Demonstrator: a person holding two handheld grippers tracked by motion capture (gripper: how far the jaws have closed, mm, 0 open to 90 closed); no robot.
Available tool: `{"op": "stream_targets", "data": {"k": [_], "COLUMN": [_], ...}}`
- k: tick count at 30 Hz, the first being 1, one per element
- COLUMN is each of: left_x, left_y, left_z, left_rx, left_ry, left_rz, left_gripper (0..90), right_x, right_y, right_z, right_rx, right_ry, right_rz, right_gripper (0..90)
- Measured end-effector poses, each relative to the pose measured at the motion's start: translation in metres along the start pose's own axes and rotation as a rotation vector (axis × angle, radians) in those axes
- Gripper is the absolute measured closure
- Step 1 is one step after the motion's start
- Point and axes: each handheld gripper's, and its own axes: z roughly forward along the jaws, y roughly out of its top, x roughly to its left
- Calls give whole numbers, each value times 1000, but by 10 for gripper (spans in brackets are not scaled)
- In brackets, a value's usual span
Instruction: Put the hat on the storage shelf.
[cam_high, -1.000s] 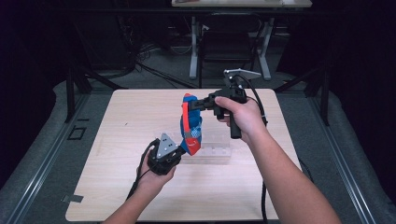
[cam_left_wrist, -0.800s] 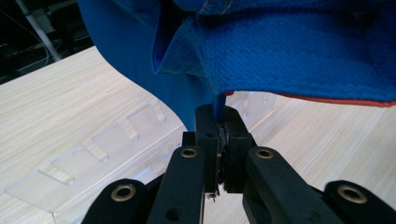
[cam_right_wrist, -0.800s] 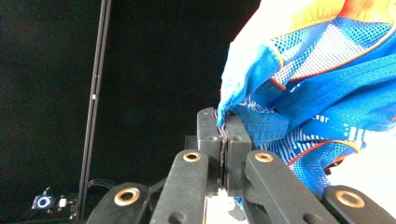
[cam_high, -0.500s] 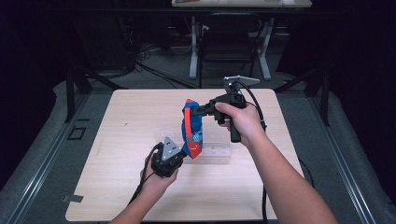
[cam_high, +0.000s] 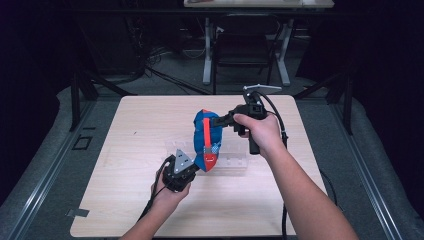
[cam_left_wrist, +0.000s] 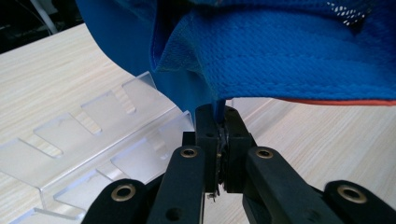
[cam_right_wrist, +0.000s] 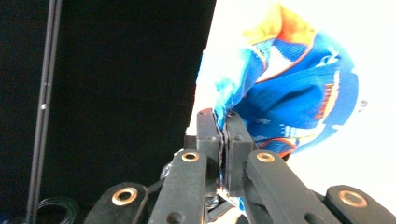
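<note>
A blue garment with red and orange trim (cam_high: 206, 140) hangs above the middle of the table, stretched between both grippers. My right gripper (cam_high: 216, 121) is shut on its upper edge, which shows as blue and orange cloth (cam_right_wrist: 299, 93) in the right gripper view. My left gripper (cam_high: 196, 169) is shut on its lower edge; blue knit fabric (cam_left_wrist: 289, 51) rises from between the jaws in the left gripper view. A clear plastic rack (cam_high: 231, 156) with slots lies on the table under the garment, its slotted wall (cam_left_wrist: 93, 140) close behind my left gripper.
The light wooden table (cam_high: 125, 150) has bare surface on the left and at the front. Dark floor, cables and a table frame (cam_high: 245, 55) lie beyond the far edge.
My right gripper has moved a little to the right and the garment with it; the left gripper has followed slightly right. Both stay shut on the cloth.
</note>
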Motion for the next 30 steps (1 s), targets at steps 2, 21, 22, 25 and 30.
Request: {"op": "stream_targets", "data": {"k": [2, 21, 22, 25, 30], "left_x": [1, 7, 6, 4, 4], "left_y": [-1, -7, -8, -9, -8], "left_z": [1, 6, 6, 5, 3], "left_rx": [3, 22, 20, 17, 14], "left_ry": [-3, -21, -19, -18, -24], "left_rz": [-5, -46, -43, -33, -45], "left_gripper": [884, 882, 882, 882, 880], "right_x": [-2, -18, -18, -18, -19], "right_y": [0, -2, -3, -7, -10], "right_z": [-1, -19, -20, -19, -19], "right_rx": [-9, -84, -83, -90, -84], "right_ry": [-30, -251, -256, -292, -324], "right_rz": [-7, -71, -73, -101, -129], "right_gripper": [865, 744, 745, 738, 725]}}
